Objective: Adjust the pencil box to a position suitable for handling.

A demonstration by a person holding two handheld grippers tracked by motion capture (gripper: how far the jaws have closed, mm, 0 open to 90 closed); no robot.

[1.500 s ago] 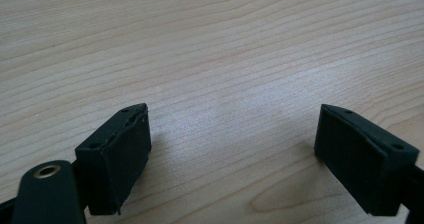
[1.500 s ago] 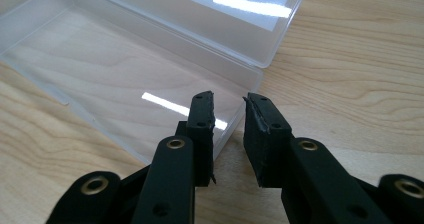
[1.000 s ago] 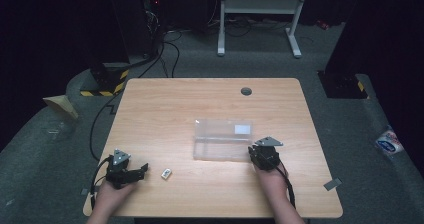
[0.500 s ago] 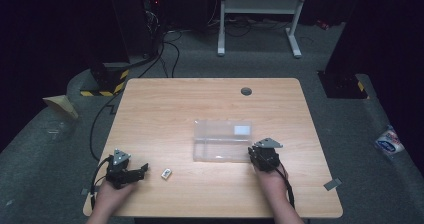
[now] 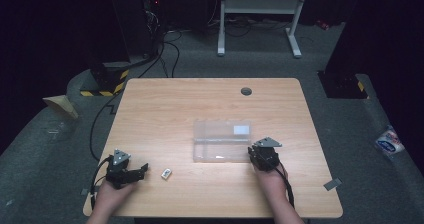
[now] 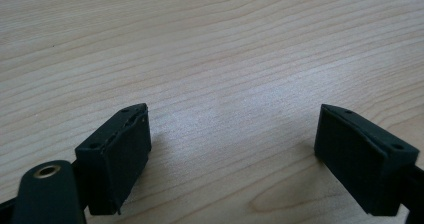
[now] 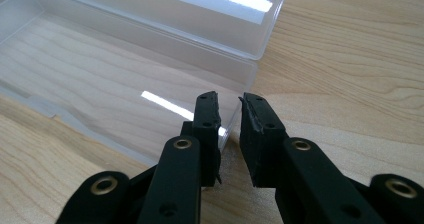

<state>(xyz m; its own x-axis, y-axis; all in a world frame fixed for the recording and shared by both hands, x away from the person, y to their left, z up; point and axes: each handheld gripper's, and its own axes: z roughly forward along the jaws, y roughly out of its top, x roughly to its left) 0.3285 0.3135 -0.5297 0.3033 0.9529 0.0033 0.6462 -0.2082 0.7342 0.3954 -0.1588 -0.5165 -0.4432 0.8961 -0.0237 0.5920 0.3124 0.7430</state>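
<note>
Overhead shot first: wooden table (image 5: 165, 109) with a clear plastic box (image 5: 221, 141) lying open near the middle, lid flipped back away from the person. The right gripper (image 5: 259, 153) sits at the box's near right corner, and the left gripper (image 5: 140, 170) rests on the table well over to the left. Just beside the left one, toward the box, there's a small white item (image 5: 166, 173) on the wood — too tiny to say what it is, maybe a clip or a cap.

Left gripper view: jaws wide apart, nothing between them, just bare wood grain (image 6: 215, 84) under the pads (image 6: 117, 159). So that hand isn't holding anything.

Right gripper view: the two jaws are pinched nearly together on the thin end wall of the clear box (image 7: 150, 84), one pad (image 7: 209, 129) inside the tray and the other outside. Looks like a proper grip on the wall, holding the box steady. The tray itself looks empty.

Progress-wise, I'd say it's early to middle — the box is open and pinned down, but the little white thing hasn't been picked up. My guess is what's left is grabbing it with the left gripper, dropping it in the tray, and probably closing the lid.
</note>
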